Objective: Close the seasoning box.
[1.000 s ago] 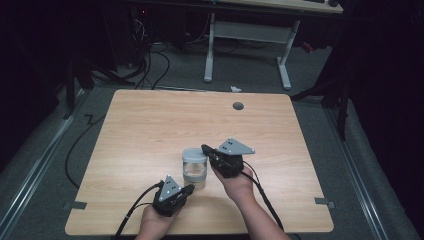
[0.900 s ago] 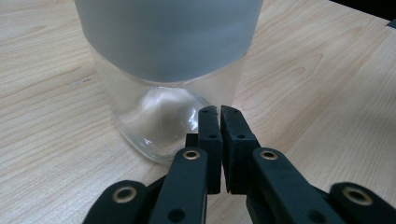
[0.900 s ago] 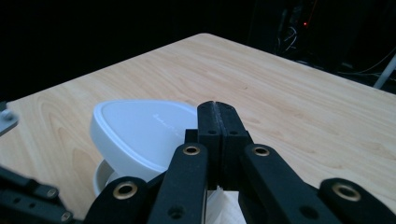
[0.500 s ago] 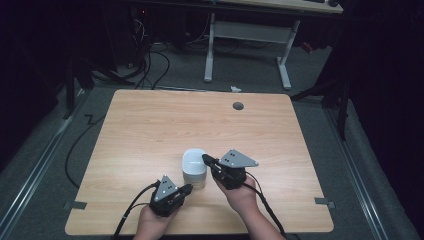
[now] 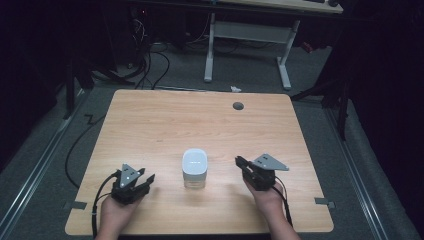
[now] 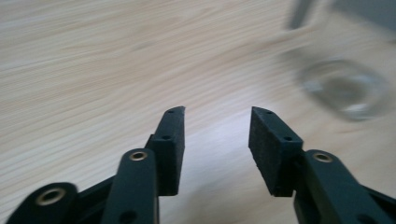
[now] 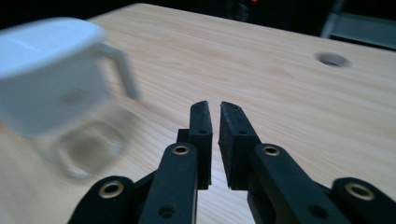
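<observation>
2 black two-jaw grippers are seen at the near edge of a light wooden table (image 5: 150,120), with a clear glass jar capped by a white rounded lid (image 5: 194,168) set upright between them. The jar is placed near the middle of the table's near half, apart from both grippers and touched by neither.

The left gripper (image 5: 144,181) is held at the near left, well apart from the jar. Its jaws are spread and empty, having just been opening, and bare wood is seen between its pads (image 6: 173,135) in the left gripper view, where the blurred jar (image 6: 348,88) is shown to the far right.

The right gripper (image 5: 239,162) is held at the near right, topped by a grey three-cornered plate (image 5: 269,162). Its jaws are parted by a narrow slit only, having just been opening, and nothing is gripped between its pads (image 7: 201,126). In the right gripper view the jar (image 7: 60,93) is shown blurred at the left, its white lid over clear glass. A round dark hole (image 5: 238,105) is seen at the table's far right.
</observation>
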`<state>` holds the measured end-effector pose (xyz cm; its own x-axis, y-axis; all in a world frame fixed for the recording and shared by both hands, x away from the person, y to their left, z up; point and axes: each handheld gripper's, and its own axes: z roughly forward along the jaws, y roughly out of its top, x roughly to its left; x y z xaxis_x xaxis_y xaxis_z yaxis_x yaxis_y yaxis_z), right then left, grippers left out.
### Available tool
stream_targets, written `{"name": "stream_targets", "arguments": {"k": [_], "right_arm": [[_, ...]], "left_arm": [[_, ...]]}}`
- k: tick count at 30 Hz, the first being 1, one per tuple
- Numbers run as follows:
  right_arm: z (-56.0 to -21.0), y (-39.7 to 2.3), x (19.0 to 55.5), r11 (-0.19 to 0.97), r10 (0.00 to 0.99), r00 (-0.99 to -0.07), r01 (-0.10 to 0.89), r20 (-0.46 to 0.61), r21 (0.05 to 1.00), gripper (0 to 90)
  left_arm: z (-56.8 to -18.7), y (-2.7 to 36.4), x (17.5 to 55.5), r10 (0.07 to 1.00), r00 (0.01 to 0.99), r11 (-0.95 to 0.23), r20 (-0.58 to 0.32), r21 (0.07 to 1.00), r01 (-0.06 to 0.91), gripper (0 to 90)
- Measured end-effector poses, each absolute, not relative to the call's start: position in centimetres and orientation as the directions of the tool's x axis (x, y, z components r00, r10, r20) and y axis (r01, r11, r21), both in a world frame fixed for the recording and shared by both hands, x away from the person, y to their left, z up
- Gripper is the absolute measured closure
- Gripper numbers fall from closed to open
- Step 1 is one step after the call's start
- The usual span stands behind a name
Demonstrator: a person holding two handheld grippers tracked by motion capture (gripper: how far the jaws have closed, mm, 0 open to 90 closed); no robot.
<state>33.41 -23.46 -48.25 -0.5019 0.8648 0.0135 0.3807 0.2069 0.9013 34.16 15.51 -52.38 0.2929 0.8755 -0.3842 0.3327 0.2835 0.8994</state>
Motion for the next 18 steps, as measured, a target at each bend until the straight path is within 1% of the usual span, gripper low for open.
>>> {"name": "stream_targets", "arguments": {"k": [2,4,6,7,8,10,12,15,18], "right_arm": [[-48.7,-25.3,33.3,0.198,0.892,-0.452,0.389,-0.002,0.9,76.1],[-49.0,-27.3,32.8,0.171,0.922,-0.387,0.417,0.005,0.893,62.5],[-49.3,-29.2,31.7,0.149,0.948,-0.317,0.44,-0.002,0.886,54.7],[-49.8,-30.5,30.3,0.123,0.963,-0.271,0.425,-0.003,0.897,50.5],[-49.8,-30.5,30.3,0.123,0.963,-0.271,0.425,-0.003,0.897,50.5],[-50.6,-31.4,29.4,0.072,0.972,-0.235,0.426,0.033,0.902,50.3],[-51.3,-32.0,29.5,0.071,0.972,-0.232,0.473,0.046,0.878,48.9],[-51.7,-32.6,29.9,0.017,0.973,-0.206,0.504,0.101,0.864,44.8],[-51.4,-32.0,29.9,0.049,0.971,-0.229,0.49,0.074,0.87,44.2]], "left_arm": [[-52.4,16.7,34.5,0.886,0.257,0.301,-0.387,0.9,0.316,50.9],[-52.5,17.5,34.7,0.884,0.228,0.329,-0.408,0.89,0.314,49.5],[-52.5,17.7,34.7,0.873,0.217,0.358,-0.436,0.877,0.322,49.3],[-52.6,17.4,34.5,0.865,0.218,0.375,-0.452,0.871,0.318,49.3],[-52.6,17.4,34.5,0.865,0.218,0.375,-0.452,0.871,0.318,49.3],[-52.7,16.6,34.4,0.87,0.234,0.352,-0.434,0.879,0.322,49.1],[-52.8,15.9,34.2,0.877,0.256,0.32,-0.406,0.893,0.317,48.3],[-52.8,15.6,33.7,0.878,0.271,0.304,-0.395,0.897,0.321,48.0],[-52.5,15.5,33.3,0.878,0.28,0.299,-0.388,0.902,0.312,47.9]]}}
